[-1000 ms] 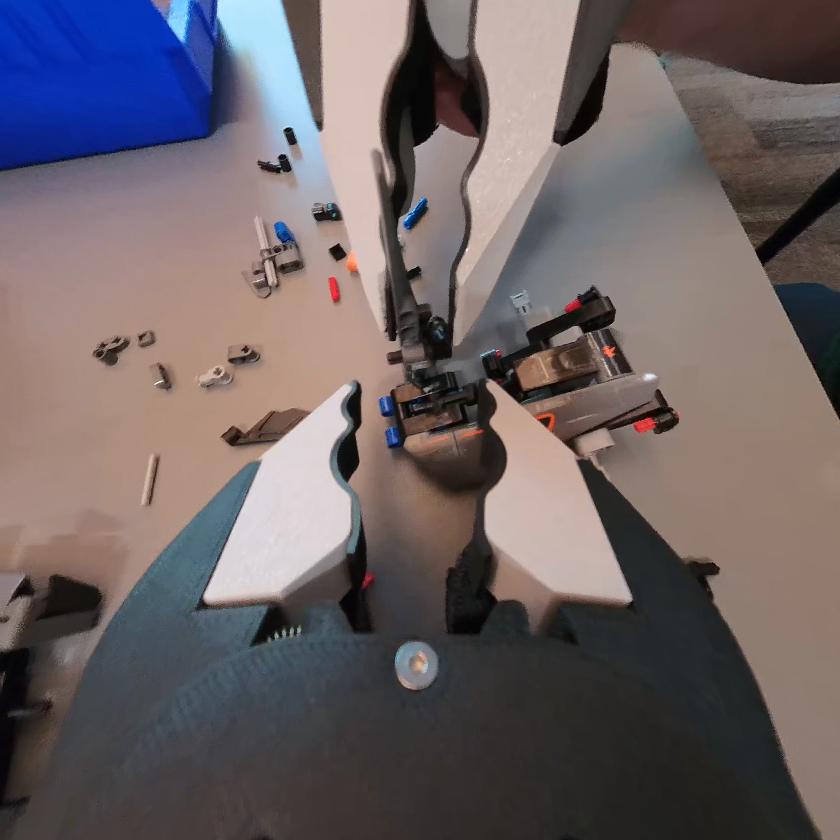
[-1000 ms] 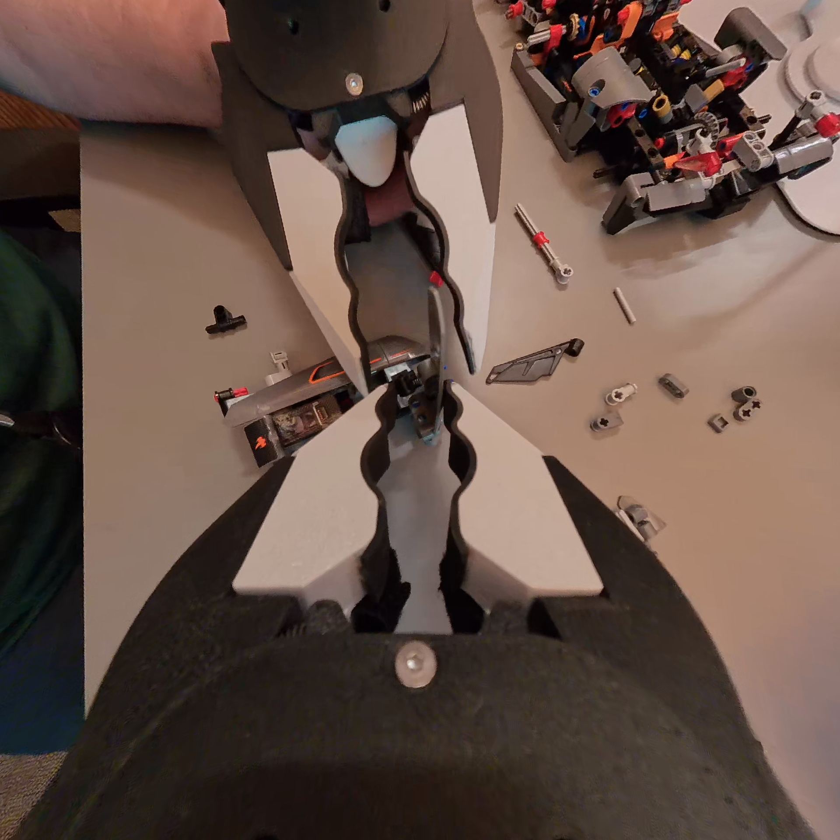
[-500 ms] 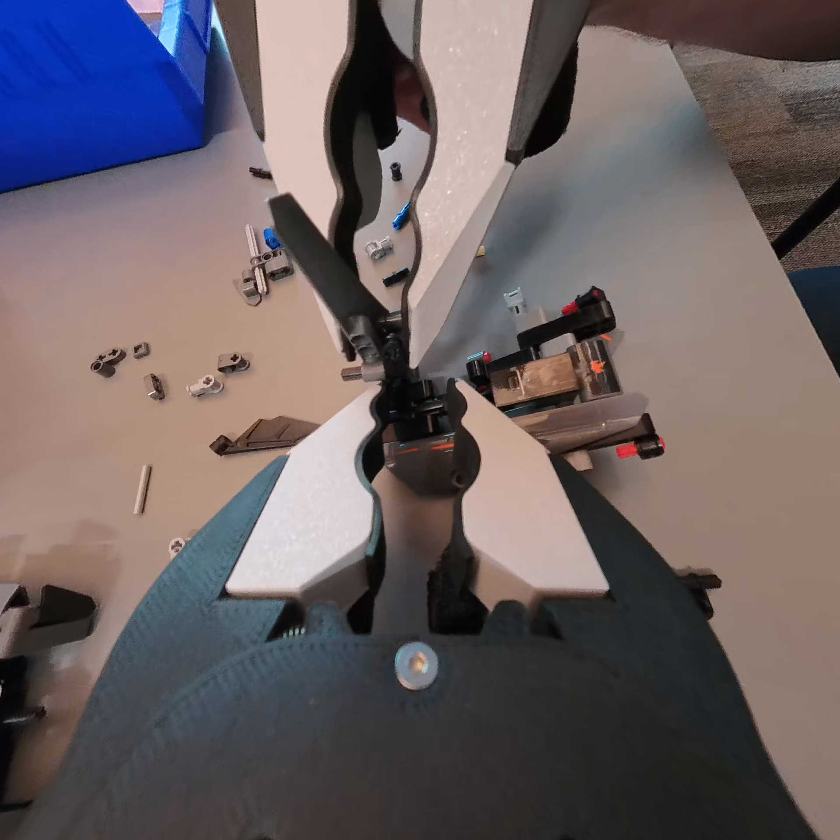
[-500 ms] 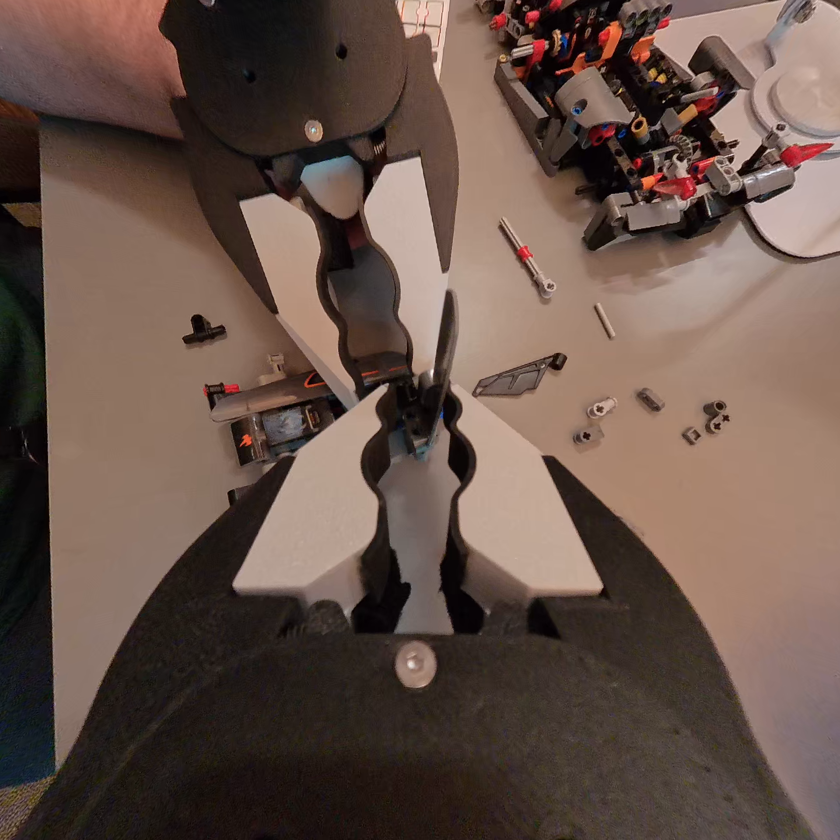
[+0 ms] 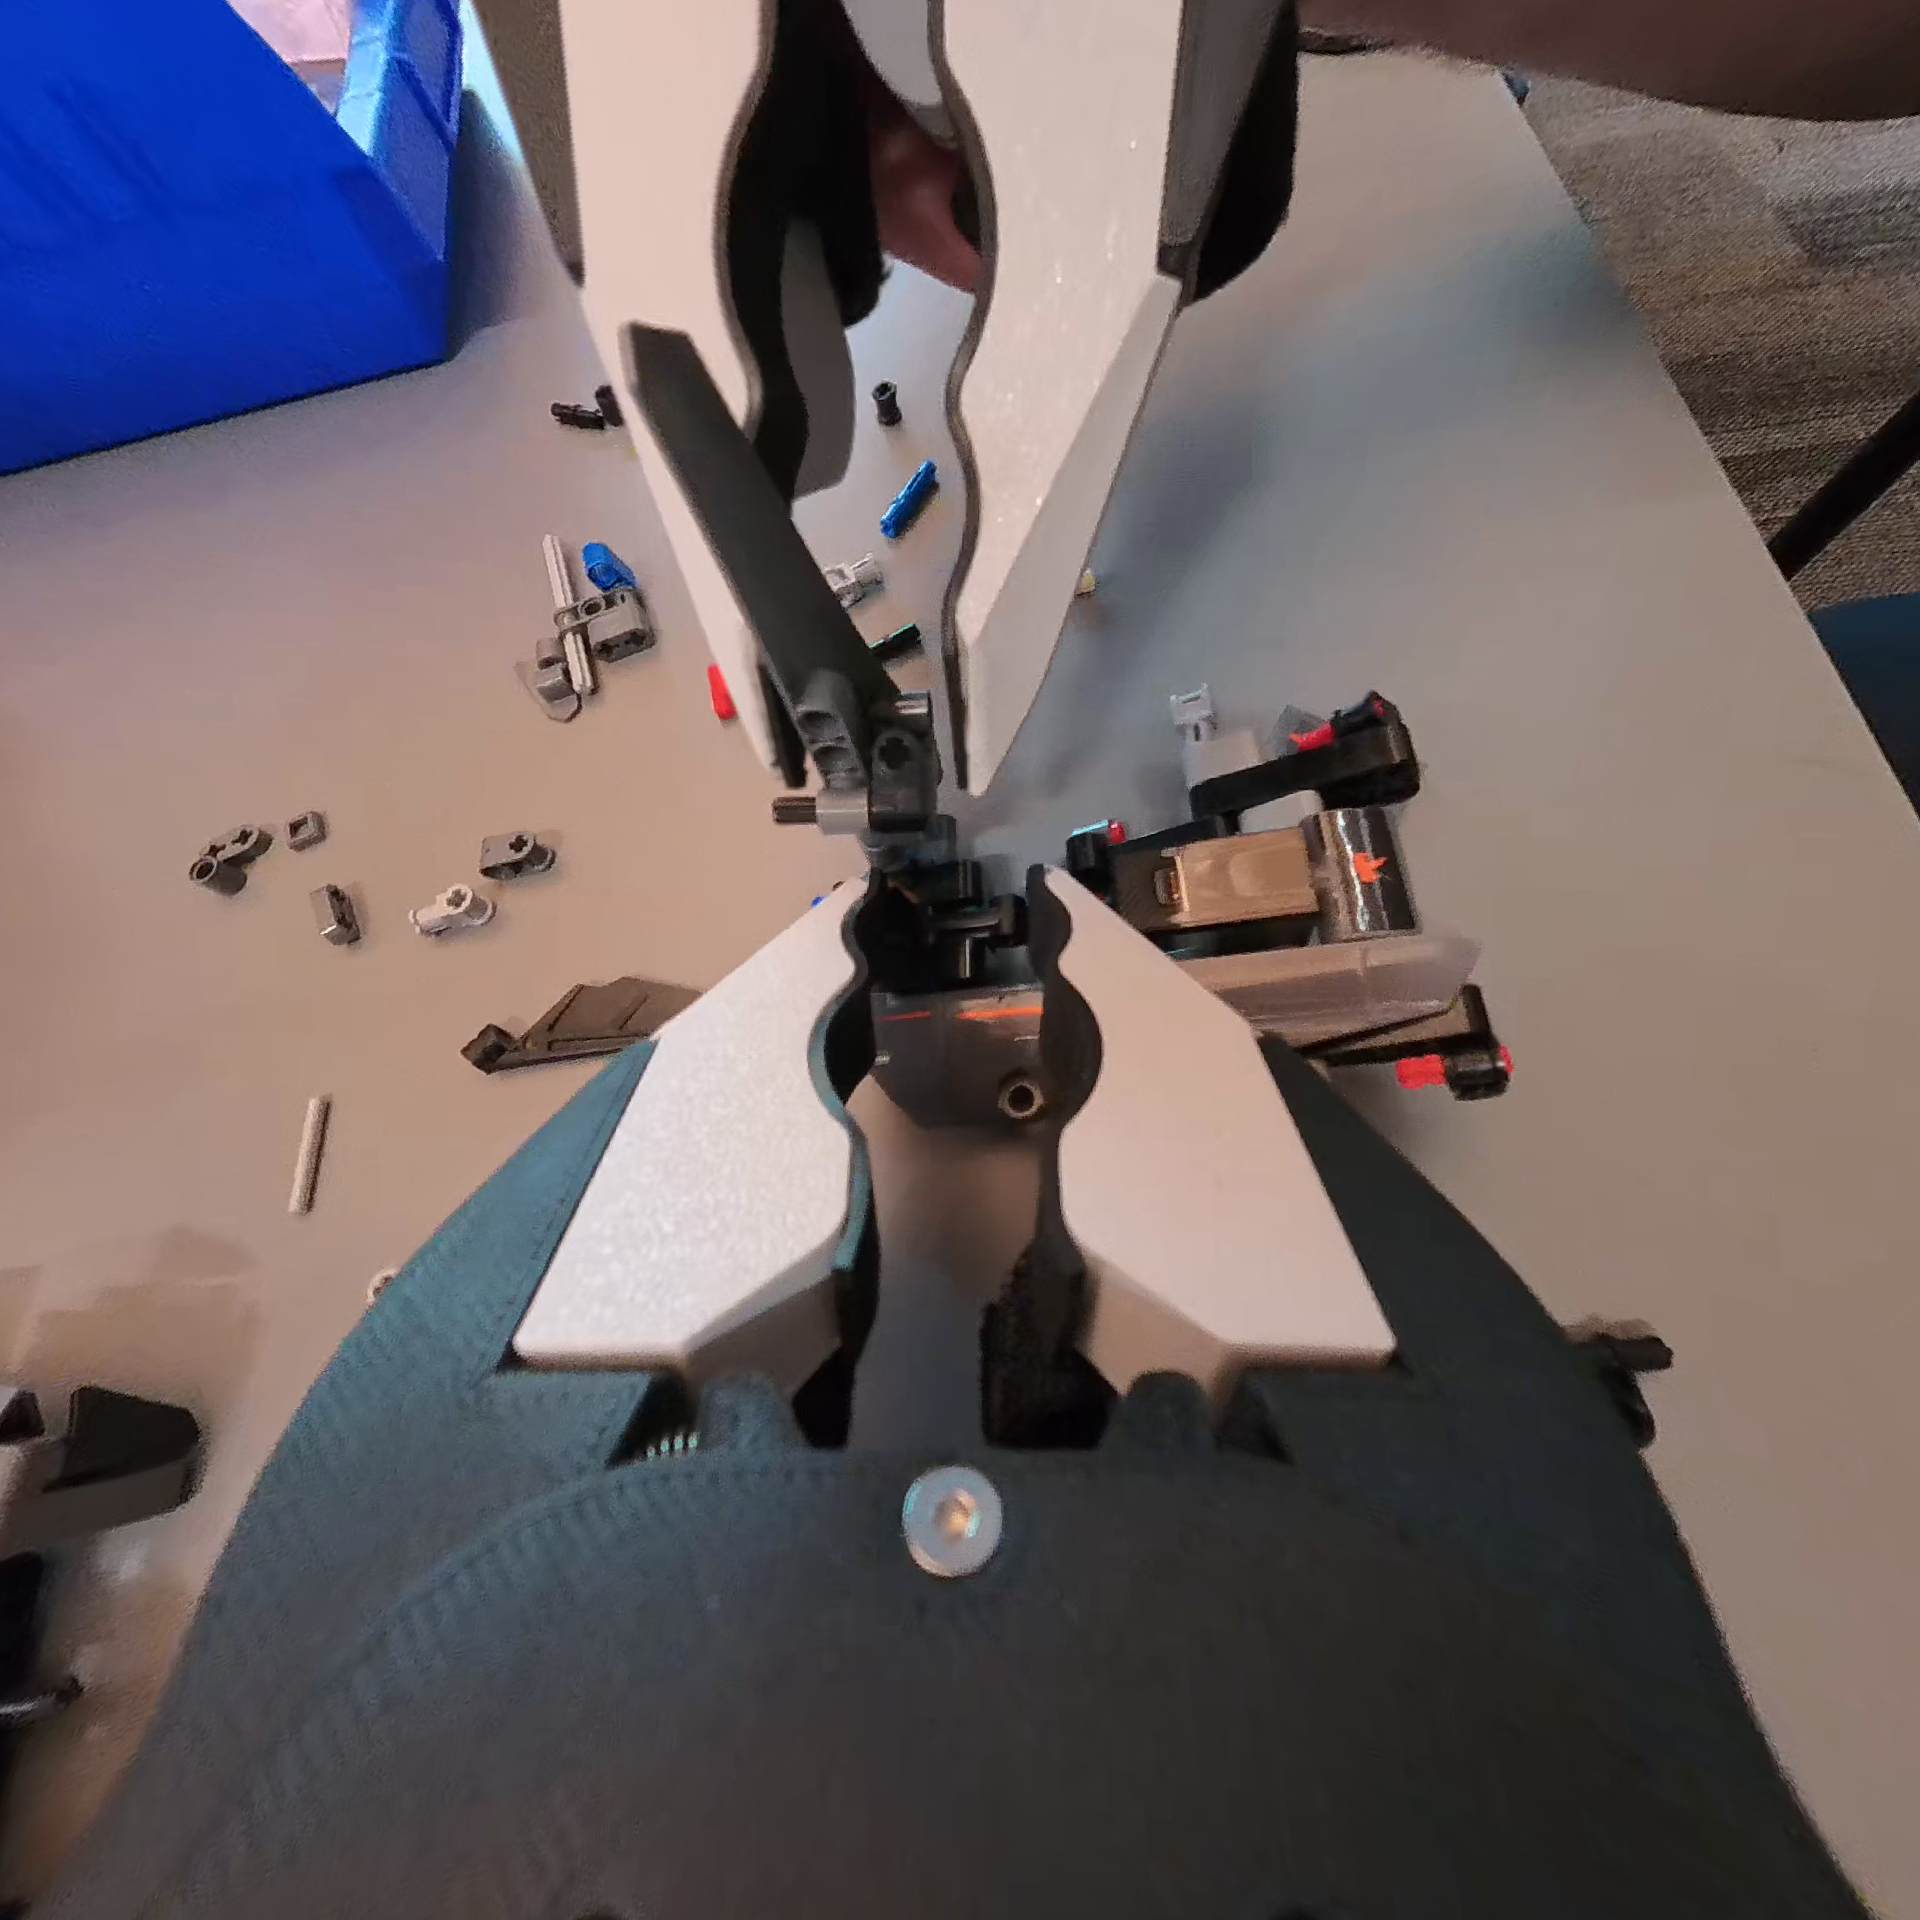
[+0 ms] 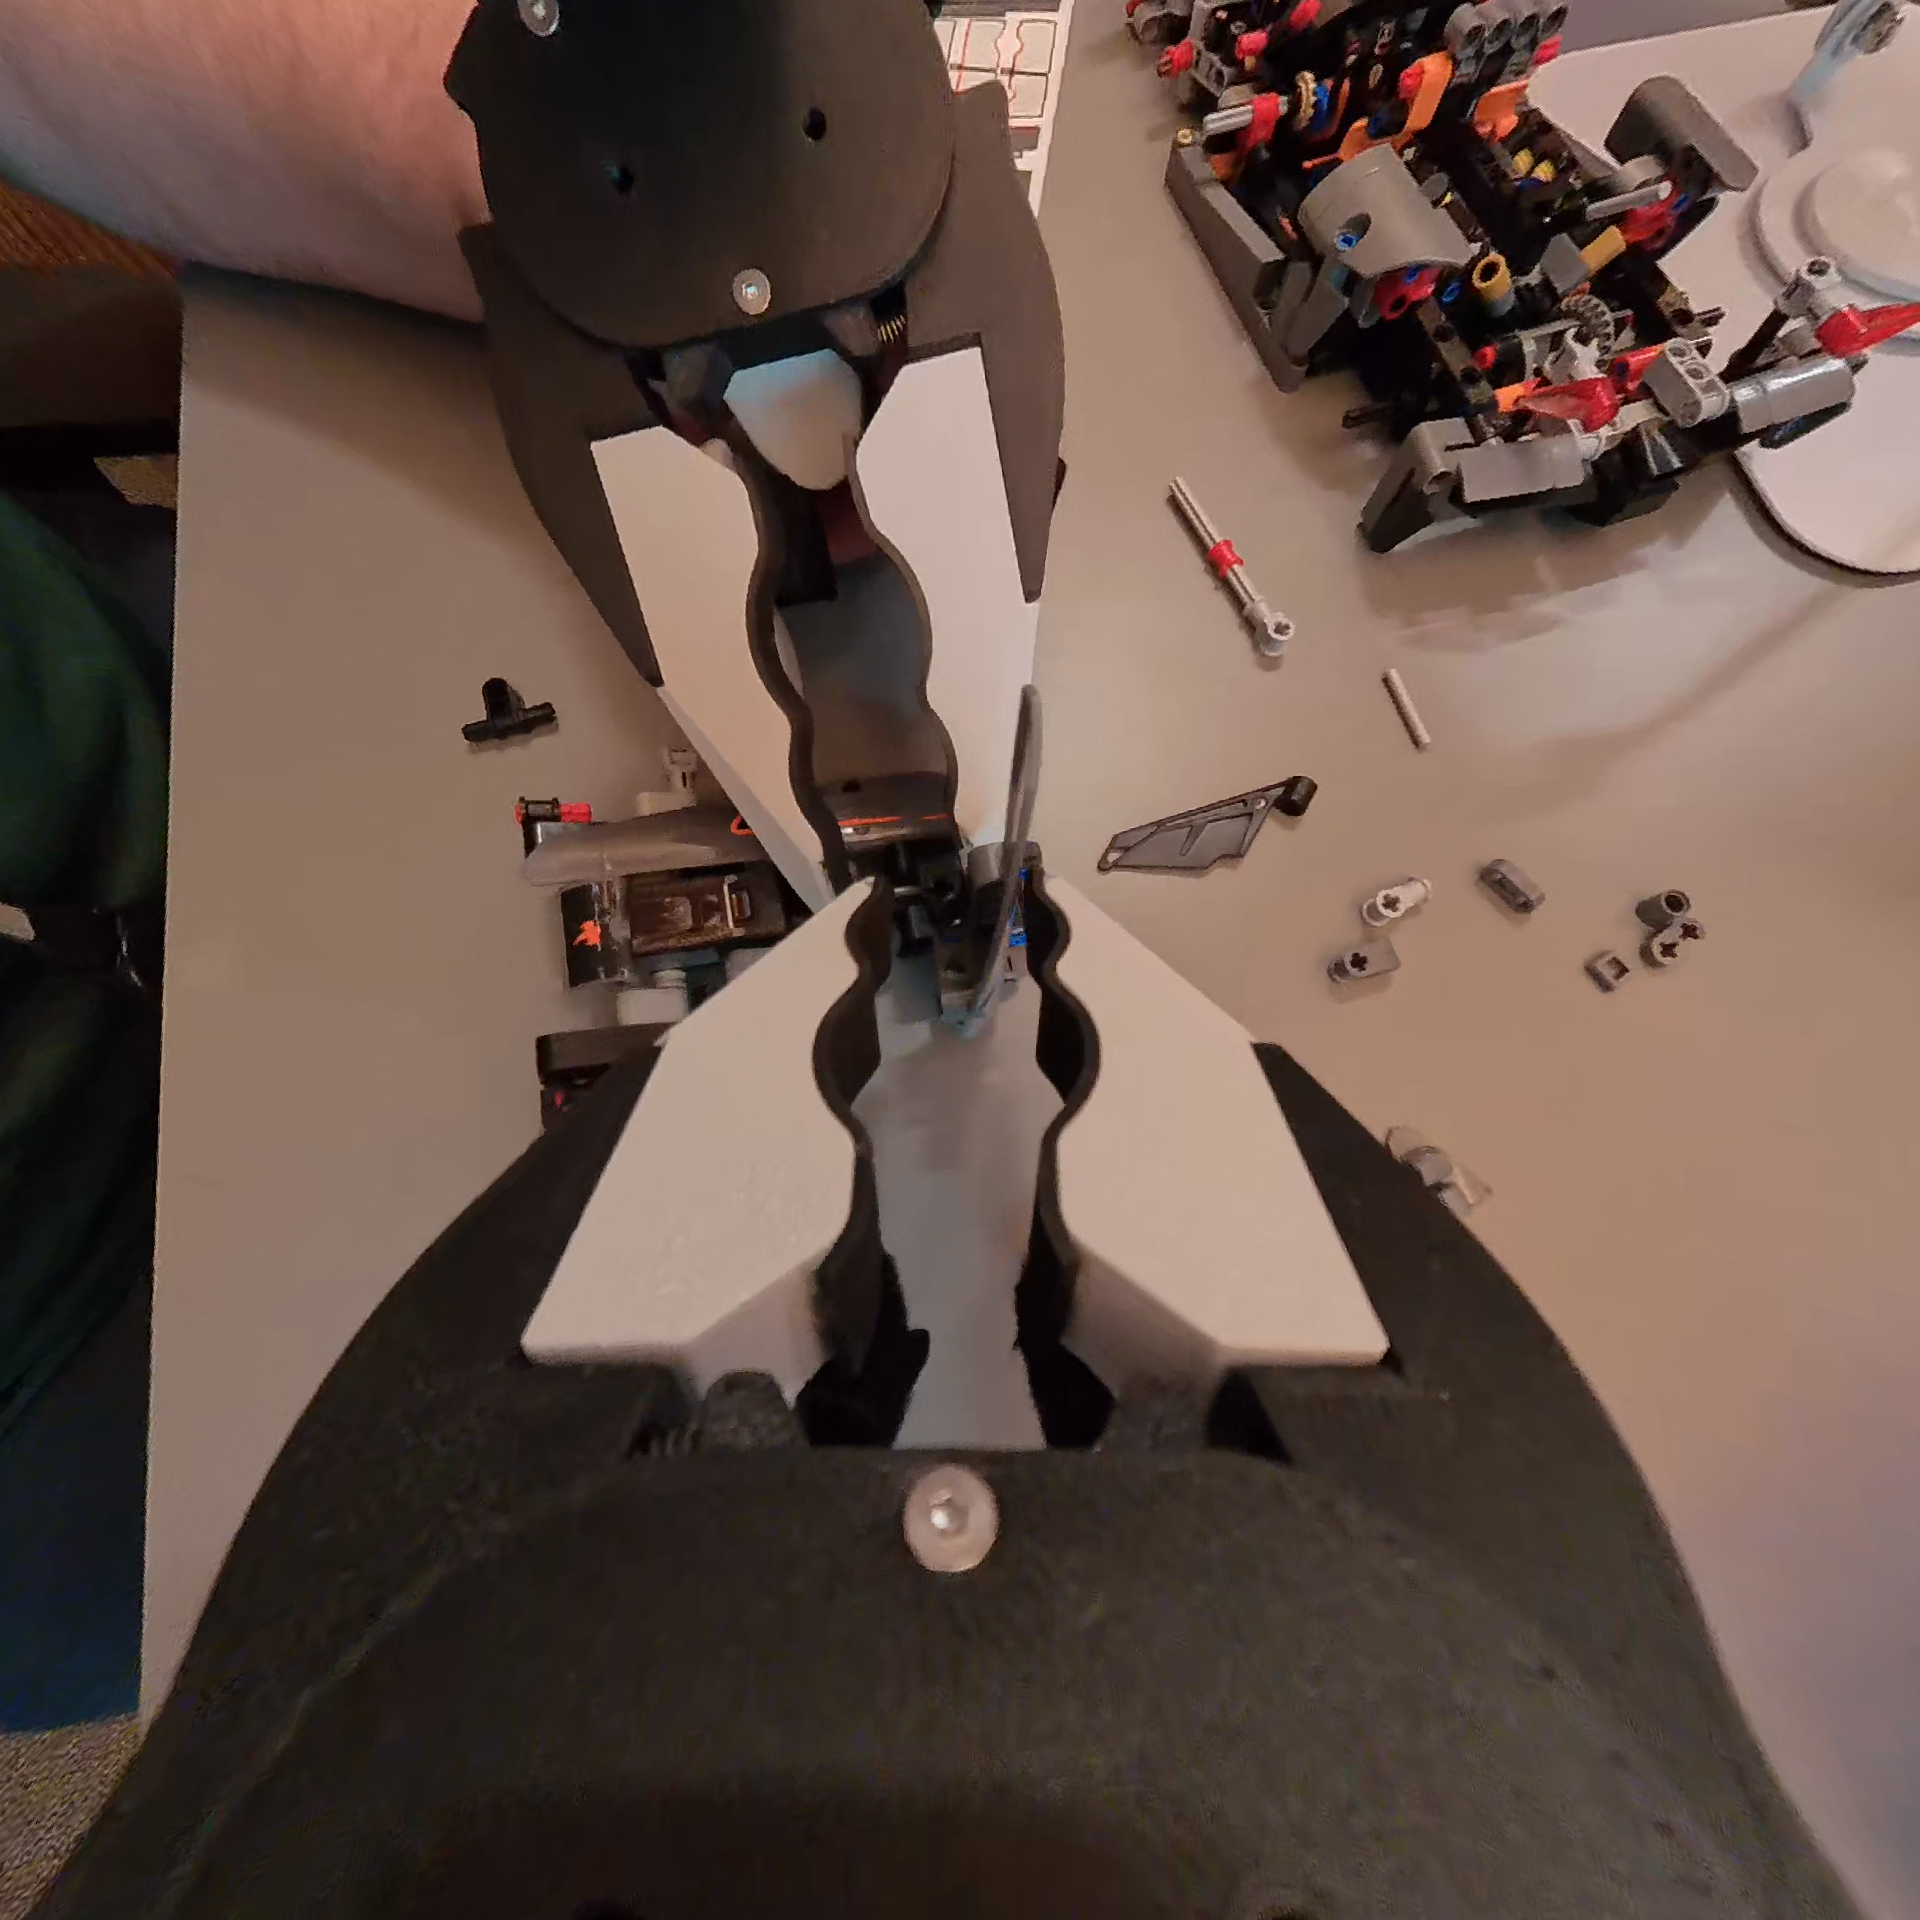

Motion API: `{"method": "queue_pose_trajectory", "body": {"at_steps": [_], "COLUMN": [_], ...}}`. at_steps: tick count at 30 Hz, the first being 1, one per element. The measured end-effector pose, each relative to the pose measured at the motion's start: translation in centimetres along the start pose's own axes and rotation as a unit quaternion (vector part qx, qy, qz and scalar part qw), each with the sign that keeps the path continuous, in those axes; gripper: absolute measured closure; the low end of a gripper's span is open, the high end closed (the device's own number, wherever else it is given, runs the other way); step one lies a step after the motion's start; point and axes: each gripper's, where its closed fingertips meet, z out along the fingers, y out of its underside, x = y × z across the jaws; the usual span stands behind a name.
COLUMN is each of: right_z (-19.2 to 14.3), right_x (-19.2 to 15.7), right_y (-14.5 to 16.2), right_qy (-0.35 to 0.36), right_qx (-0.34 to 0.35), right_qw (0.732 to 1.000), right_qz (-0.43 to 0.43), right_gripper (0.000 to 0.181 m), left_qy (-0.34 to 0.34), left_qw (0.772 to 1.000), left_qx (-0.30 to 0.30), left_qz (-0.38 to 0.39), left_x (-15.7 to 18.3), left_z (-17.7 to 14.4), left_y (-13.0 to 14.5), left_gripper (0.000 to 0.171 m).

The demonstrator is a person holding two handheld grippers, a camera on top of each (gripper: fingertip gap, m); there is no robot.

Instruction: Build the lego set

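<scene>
In the left wrist view my left gripper [image 5: 951,894] is shut on a small dark grey lego subassembly [image 5: 956,1039] with an orange stripe, held above the table. My right gripper [image 5: 873,779] comes in from the far side, tip to tip with it. It is shut on a long black blade piece [image 5: 748,540] with a connector [image 5: 883,769] that touches the subassembly's top. In the right wrist view my right gripper [image 6: 956,899] holds the blade [image 6: 1018,790] edge-on, and the left gripper [image 6: 894,842] faces it.
A second grey and black lego subassembly [image 5: 1299,894] lies on the grey table [image 5: 1351,520], also in the right wrist view [image 6: 644,883]. A large lego chassis [image 6: 1507,260] stands far right. A black triangular panel [image 6: 1195,831], axles and small connectors [image 5: 447,904] are scattered about. A blue bin [image 5: 187,208] stands at the back. The tips of both grippers are at nearly the same place.
My left gripper has gone from wide open to shut on the dark grey subassembly. The black blade in my right gripper has tilted from upright to leaning left.
</scene>
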Motion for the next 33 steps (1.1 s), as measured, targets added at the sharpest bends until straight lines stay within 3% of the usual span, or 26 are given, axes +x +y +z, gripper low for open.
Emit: {"method": "queue_pose_trajectory", "body": {"at_steps": [12, 22, 33], "right_z": [-0.4, 0.0, 0.3], "right_x": [0.8, 0.6, 0.5], "right_y": [0.3, 0.2, 0.4], "right_qy": [0.016, 0.014, 0.002], "right_qx": [0.010, 0.017, 0.024], "right_qw": [1.000, 1.000, 1.000], "right_qz": [-0.011, -0.004, 0.006], "right_gripper": [0.170, 0.169, 0.169], "left_qy": [-0.001, -0.009, -0.032], "left_qw": [1.000, 1.000, 0.999], "left_qx": [0.001, 0.008, 0.029], "left_qz": [-0.003, -0.006, 0.013], "left_x": [-0.1, -0.4, -0.6], "left_z": [0.2, 0.1, -1.0], "left_y": [-0.1, -0.3, -1.4], "left_gripper": [0.148, 0.149, 0.168]}}
